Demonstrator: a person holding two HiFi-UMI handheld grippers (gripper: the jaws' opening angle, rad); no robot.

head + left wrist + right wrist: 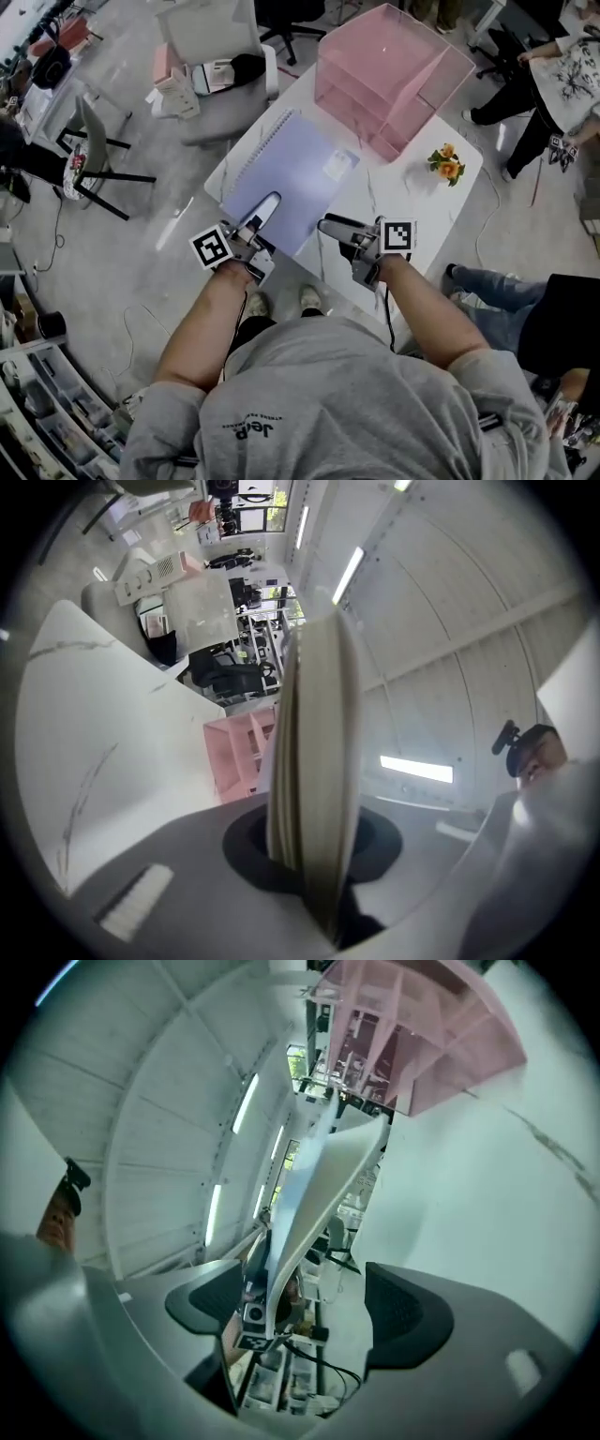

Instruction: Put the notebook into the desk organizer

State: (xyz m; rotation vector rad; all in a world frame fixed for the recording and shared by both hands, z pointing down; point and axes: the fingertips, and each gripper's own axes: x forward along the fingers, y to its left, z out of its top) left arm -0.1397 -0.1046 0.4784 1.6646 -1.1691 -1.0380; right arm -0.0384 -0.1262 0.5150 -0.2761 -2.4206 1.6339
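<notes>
Head view: a person stands at a white marble-patterned table point(412, 187) with a gripper in each hand. The lavender spiral notebook point(291, 173) lies tilted over the near half of the table, its wire binding along the left edge and a small label near its right edge. It is outside the pink translucent desk organizer point(394, 75), which stands at the table's far end. The left gripper point(262, 214) is clamped on the notebook's near edge. The right gripper point(330, 227) sits just beside the near right corner. A small bunch of orange flowers point(446, 165) stands at the table's right side, and a grey office chair point(220, 103) stands beyond the table.

Left gripper view: the jaws of the left gripper point(314, 855) are pressed onto the notebook point(314, 761), seen edge-on, with the organizer point(239, 752) behind it.

Right gripper view: the right gripper point(309, 1312) has its jaws wide apart; the notebook's point(319, 1194) thin edge runs through the gap, and neither pad presses on it.
</notes>
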